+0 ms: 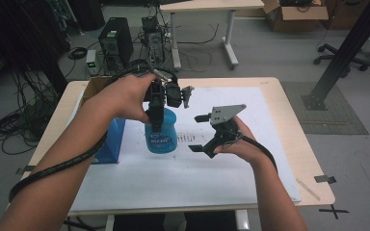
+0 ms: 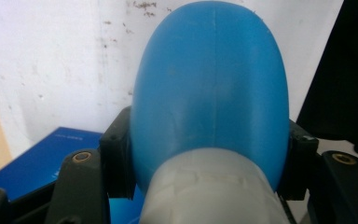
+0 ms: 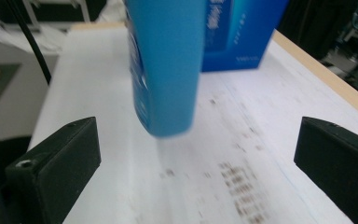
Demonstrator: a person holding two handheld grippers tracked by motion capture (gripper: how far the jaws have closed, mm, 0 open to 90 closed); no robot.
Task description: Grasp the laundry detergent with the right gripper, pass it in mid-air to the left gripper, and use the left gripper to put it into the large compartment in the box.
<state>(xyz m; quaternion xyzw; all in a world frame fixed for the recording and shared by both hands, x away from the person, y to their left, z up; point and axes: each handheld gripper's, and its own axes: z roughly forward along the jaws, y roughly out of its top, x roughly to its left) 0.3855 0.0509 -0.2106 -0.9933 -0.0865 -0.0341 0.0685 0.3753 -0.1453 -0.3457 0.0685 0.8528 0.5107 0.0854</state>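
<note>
While lifted, blue bottle (image 1: 161,136) looks light, slick, rigid | left gripper (image 1: 157,111) clamps its neck | right gripper (image 1: 205,133) wide open, empty, right of bottle

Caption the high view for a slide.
Left claw lifts a blue bottle off the white sheet; right claw waits open beside it.

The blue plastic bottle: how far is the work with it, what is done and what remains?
Done: the left gripper has clamped the blue plastic bottle near its pale neck, and the right gripper view shows its base above the white paper sheet. In hand: the bottle hangs there. Left: the right gripper, open beside it, has not taken it; the blue cardboard box stands untouched.
</note>
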